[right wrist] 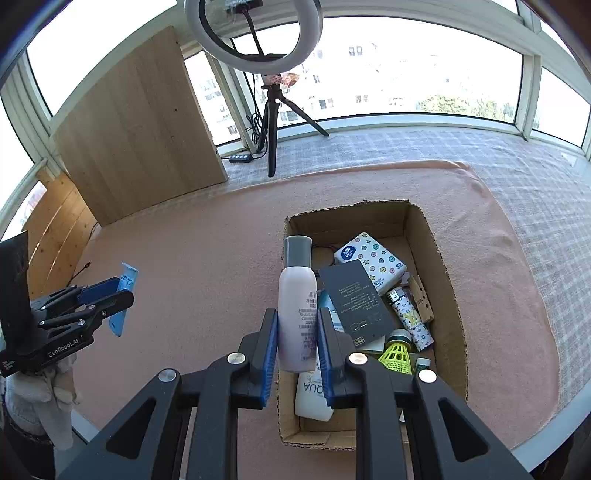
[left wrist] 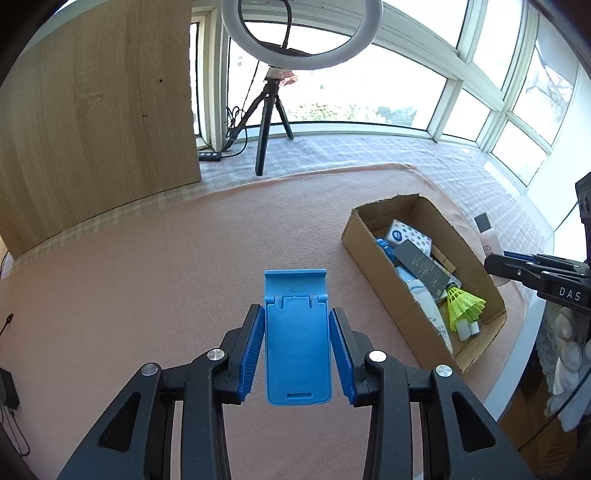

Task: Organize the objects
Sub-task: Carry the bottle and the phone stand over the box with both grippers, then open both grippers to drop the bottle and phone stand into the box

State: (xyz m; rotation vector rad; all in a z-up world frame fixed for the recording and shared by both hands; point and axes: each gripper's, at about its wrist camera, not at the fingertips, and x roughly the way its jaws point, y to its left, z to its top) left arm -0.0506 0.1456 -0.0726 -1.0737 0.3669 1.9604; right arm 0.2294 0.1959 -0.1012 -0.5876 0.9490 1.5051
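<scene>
Both lifted over pink-covered table: left gripper fingers clamped on blue stand, right gripper on pale bottle above crowded cardboard box. Risk: bottle slipping, landing crooked w/ clutter.

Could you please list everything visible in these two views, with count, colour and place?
phone stand: one, blue, held in the left gripper above the cloth
bottle: one, pale pink with grey cap, held in the right gripper over the box's near-left side
cardboard box: one, brown, open, on the cloth
shuttlecock: one, yellow-green, in the box
tissue pack: one, white with coloured dots, in the box
flat card: one, dark grey, in the box
cloth: one, pink, covering the table
ring light: one, white, on a black tripod by the window
wooden panel: one, light, far left
left gripper: shut on phone stand
right gripper: shut on bottle
</scene>
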